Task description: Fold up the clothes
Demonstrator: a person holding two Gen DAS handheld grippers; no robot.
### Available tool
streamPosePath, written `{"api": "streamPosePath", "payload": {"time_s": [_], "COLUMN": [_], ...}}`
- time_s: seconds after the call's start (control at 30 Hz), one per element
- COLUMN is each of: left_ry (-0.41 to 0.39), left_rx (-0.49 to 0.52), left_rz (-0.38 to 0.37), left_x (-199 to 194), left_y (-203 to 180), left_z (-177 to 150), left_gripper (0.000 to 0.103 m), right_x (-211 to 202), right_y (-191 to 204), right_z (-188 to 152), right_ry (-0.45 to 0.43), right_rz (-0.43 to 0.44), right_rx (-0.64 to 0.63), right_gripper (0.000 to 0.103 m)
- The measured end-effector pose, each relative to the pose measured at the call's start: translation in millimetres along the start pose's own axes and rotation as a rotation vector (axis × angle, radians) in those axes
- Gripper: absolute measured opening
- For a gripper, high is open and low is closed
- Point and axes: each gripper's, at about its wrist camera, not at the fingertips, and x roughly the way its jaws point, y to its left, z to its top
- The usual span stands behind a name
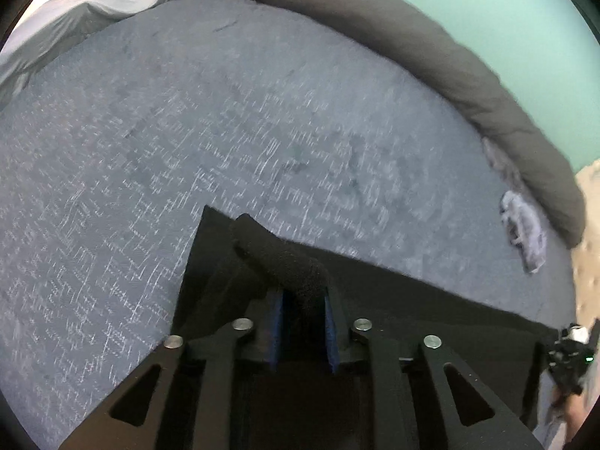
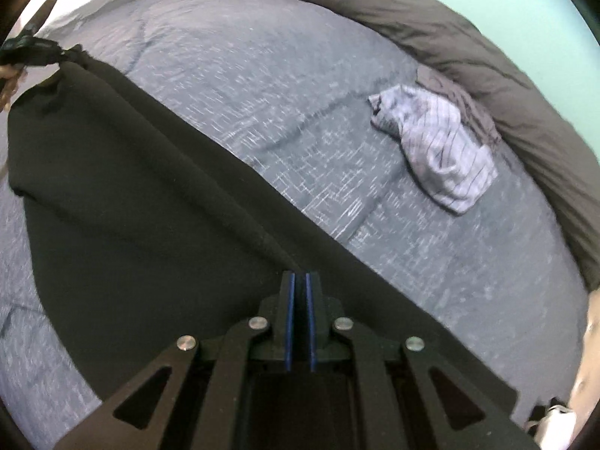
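Note:
A black garment (image 2: pixel 142 195) hangs stretched between both grippers above a blue-grey patterned bedspread (image 2: pixel 243 75). My left gripper (image 1: pixel 302 292) is shut on a bunched corner of the black garment (image 1: pixel 285 258). My right gripper (image 2: pixel 299 281) is shut on the opposite corner, its top edge running taut to the left gripper, seen at far left (image 2: pixel 33 54). The right gripper shows small at the lower right of the left wrist view (image 1: pixel 570 356). The garment's lower part drapes down toward the bedspread.
A crumpled light striped garment (image 2: pixel 438 150) lies on the bedspread at the right, also in the left wrist view (image 1: pixel 523 225). A dark grey duvet roll (image 2: pixel 487 75) runs along the far side. A white sheet (image 1: pixel 93 3) lies at upper left. A mint-green wall (image 1: pixel 487 11) stands behind.

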Motion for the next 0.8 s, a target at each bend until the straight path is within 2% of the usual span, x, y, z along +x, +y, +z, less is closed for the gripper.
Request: {"api": "streamPosePath", "payload": {"time_s": [0.07, 0.2, 0.3, 0.37, 0.5, 0.6, 0.67, 0.8], "left_ry": [-0.032, -0.069, -0.127, -0.166, -0.177, -0.145, -0.110, -0.089], "left_rx": [0.019, 0.067, 0.055, 0.047, 0.015, 0.045, 0.048, 0.068], "left_rz": [0.005, 0.028, 0.029, 0.028, 0.048, 0.068, 0.064, 0.071], "left_x": [-12, -29, -43, -52, -64, -62, -58, -52], "left_y": [2, 5, 11, 16, 24, 25, 28, 27], "left_z": [0, -5, -9, -11, -2, -3, -8, -24], "left_gripper": [0.035, 0.041, 0.049, 0.049, 0.049, 0.049, 0.049, 0.049], "right_x": [5, 7, 3, 1, -4, -9, -18, -51], "right_y": [0, -4, -9, -9, -9, -14, -23, -46], "right_z": [-1, -5, -7, -8, -9, -9, -13, -34], "right_ry": [-0.005, -0.025, -0.033, -0.034, -0.036, -0.046, -0.073, -0.149], "right_rz": [0.009, 0.013, 0.009, 0.009, -0.017, -0.061, -0.039, 0.031], "right_rx": [0.025, 0.085, 0.135, 0.144, 0.151, 0.177, 0.228, 0.337], "right_gripper": [0.006, 0.008, 0.015, 0.015, 0.015, 0.017, 0.018, 0.035]}}
